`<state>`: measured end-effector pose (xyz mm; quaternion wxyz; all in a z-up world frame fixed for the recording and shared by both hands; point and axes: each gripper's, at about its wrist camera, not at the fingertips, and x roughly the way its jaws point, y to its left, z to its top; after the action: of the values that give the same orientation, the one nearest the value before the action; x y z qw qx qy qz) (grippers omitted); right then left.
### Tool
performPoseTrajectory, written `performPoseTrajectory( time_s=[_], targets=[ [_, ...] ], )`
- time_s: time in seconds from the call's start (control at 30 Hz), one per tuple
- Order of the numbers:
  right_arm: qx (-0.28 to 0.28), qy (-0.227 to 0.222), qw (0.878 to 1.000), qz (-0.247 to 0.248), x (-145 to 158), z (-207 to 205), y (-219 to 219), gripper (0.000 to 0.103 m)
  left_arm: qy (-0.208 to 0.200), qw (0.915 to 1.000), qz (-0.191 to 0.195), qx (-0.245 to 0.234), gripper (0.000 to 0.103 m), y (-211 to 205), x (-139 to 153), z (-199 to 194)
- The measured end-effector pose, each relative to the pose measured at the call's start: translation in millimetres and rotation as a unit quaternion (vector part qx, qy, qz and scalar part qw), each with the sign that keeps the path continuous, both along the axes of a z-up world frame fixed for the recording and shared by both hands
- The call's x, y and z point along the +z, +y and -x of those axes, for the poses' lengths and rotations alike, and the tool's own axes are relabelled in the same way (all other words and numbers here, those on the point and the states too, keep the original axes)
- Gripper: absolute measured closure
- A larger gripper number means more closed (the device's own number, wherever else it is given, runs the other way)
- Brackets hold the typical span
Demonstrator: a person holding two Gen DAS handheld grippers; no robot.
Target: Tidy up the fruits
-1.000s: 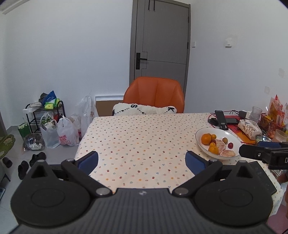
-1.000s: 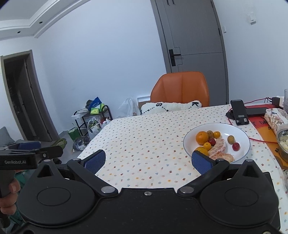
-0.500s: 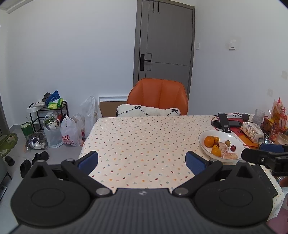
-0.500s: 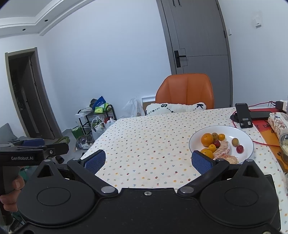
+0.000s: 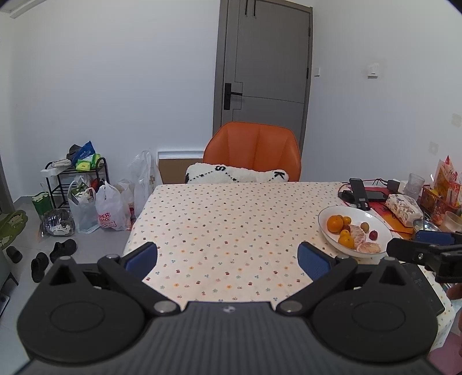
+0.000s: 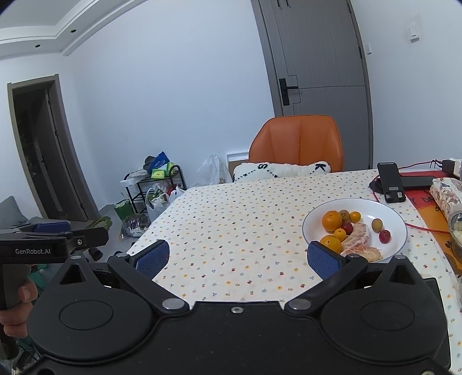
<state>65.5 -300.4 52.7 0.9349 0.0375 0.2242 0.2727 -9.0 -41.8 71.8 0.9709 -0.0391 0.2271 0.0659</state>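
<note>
Grippers (image 5: 228, 256) (image 6: 235, 258) hover level, jaws wide, before plate (image 6: 398, 219).

White walls (image 5: 115, 86) close the room, and a stepped white ceiling (image 6: 43, 26) with small recessed lights shows in the right wrist view. A grey door (image 5: 265, 75) with a black handle stands shut in the far wall; a second, dark doorway (image 6: 43, 150) opens at the left. An orange chair (image 5: 254, 153) sits at the far edge of the tabletop (image 5: 225, 219), which wears a cream cloth with small flower prints, and a white fluffy cushion (image 5: 236, 174) lies on the chair seat. On the pale grey floor (image 5: 26, 259) stand a black wire rack (image 5: 72, 178), plastic bags (image 5: 109, 210) and dark shoes (image 5: 52, 256). Light is even and soft.
</note>
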Motion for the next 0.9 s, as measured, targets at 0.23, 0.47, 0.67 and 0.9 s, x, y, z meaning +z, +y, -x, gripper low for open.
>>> performPoseTrajectory(
  time_s=[0.23,0.47,0.67,0.9],
  targets=[
    [-0.001,0.0,1.0,0.002,-0.6,-0.7,0.6,0.0,0.001,1.0,0.001,0.001,0.001,1.0,-0.3,-0.9],
    [-0.001,0.001,1.0,0.001,-0.6,-0.2,-0.3,0.0,0.002,1.0,0.001,0.002,0.001,1.4,-0.5,-1.0],
    [-0.001,0.001,1.0,0.001,-0.4,-0.5,0.3,0.0,0.003,1.0,0.001,0.002,0.001,1.8,-1.0,-0.8],
    [-0.001,0.001,1.0,0.001,-0.5,-0.8,0.5,0.0,0.003,1.0,0.002,0.002,0.001,2.7,-1.6,-0.7]
  ],
)
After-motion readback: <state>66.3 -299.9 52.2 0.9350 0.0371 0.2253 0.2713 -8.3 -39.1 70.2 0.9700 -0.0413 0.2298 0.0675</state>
